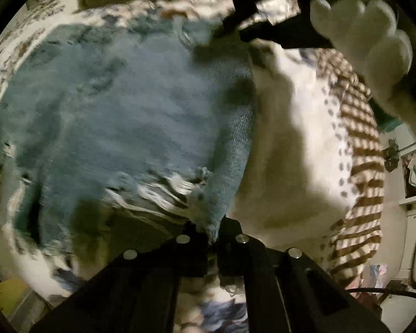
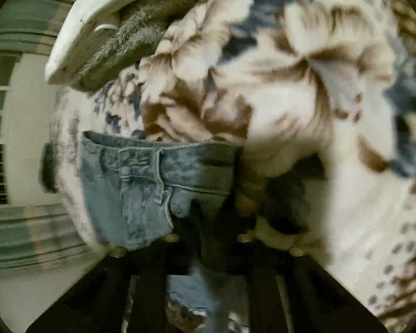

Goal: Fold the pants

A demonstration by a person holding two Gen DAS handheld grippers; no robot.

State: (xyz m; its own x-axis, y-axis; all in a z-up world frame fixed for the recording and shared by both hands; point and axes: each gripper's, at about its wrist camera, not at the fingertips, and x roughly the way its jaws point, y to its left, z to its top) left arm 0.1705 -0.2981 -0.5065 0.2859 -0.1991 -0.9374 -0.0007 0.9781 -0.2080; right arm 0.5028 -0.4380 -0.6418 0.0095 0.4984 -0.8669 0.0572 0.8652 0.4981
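Blue denim pants (image 1: 130, 116) spread on bed over floral blanket (image 1: 19, 41); frayed hem edge near camera. Left hand-held gripper (image 1: 214, 234) clamped on frayed corner of pants, fabric pinched between fingers. Right hand-held gripper (image 1: 252, 19) at far edge of pants, held by white-gloved hand (image 1: 374, 47). Right wrist view: waistband and belt loops of pants (image 2: 152, 177) lying on blanket (image 2: 263, 69); right hand-held gripper (image 2: 208, 238) closed on denim, in shadow. Folded towels (image 2: 119, 25) beyond.
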